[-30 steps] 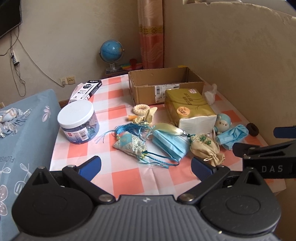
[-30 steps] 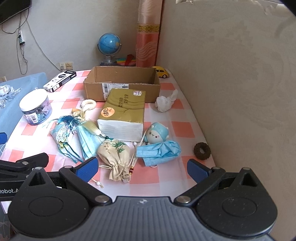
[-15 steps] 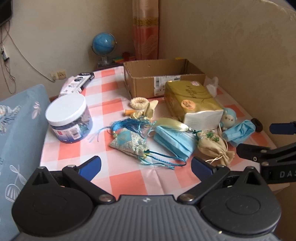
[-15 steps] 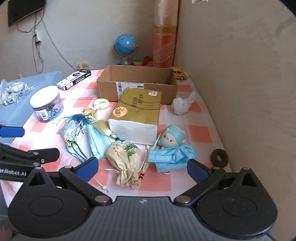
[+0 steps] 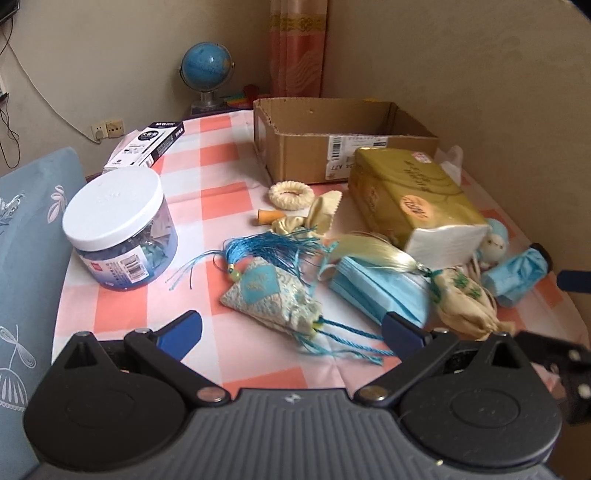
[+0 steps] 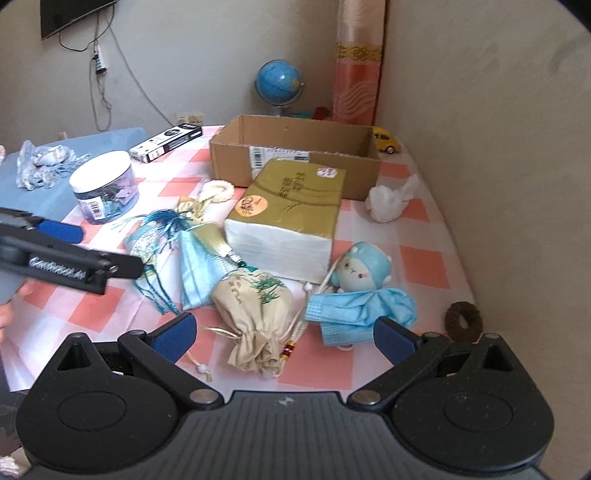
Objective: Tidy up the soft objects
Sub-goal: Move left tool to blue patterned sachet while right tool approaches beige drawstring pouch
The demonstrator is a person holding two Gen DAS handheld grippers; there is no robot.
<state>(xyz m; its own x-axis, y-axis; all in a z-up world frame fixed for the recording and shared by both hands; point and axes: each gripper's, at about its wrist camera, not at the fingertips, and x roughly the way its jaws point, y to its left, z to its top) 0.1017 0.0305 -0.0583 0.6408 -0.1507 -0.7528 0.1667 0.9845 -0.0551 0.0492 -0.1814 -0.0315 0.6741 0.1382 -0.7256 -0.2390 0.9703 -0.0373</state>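
Evidently nothing is sorted yet: the cardboard box (image 6: 295,155) appears empty, while the tissue pack (image 6: 288,218), cloth pouch (image 6: 255,306), face mask (image 6: 364,308) and hair tie (image 6: 463,319) lie loose on the table. Left gripper (image 5: 291,326) and right gripper (image 6: 282,330) hover with jaws spread, holding nothing.

Beige walls (image 5: 110,55), corner curtain (image 6: 356,62), checked table (image 5: 221,155).

home living room, checked tablecloth (image 5: 221,155), desk globe (image 5: 207,70), curtain (image 6: 357,62), wall-mounted tv (image 6: 70,14)
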